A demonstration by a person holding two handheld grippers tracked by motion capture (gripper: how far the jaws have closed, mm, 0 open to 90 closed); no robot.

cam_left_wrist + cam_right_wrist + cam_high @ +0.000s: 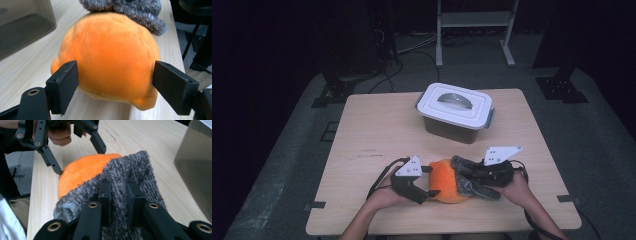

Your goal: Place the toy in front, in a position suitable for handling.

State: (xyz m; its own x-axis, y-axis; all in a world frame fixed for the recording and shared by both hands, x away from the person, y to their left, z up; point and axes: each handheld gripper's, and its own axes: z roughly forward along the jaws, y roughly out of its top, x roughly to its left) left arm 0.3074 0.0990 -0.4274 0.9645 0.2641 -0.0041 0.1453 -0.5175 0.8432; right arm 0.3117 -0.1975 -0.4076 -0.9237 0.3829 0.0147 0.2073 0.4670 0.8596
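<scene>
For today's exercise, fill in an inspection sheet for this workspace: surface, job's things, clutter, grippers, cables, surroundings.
Surface: pale wooden table, bare apart from the items listed.
Job's things: orange plush with grey fuzzy part, lying at the near edge.
Clutter: lidded plastic box, closed, farther back.
Grippers: left gripper fingers straddle the orange plush; right gripper pinches the grey fuzzy part.
Cables: black cable trails from the left gripper.
Surroundings: grey floor, metal frame behind.
</scene>
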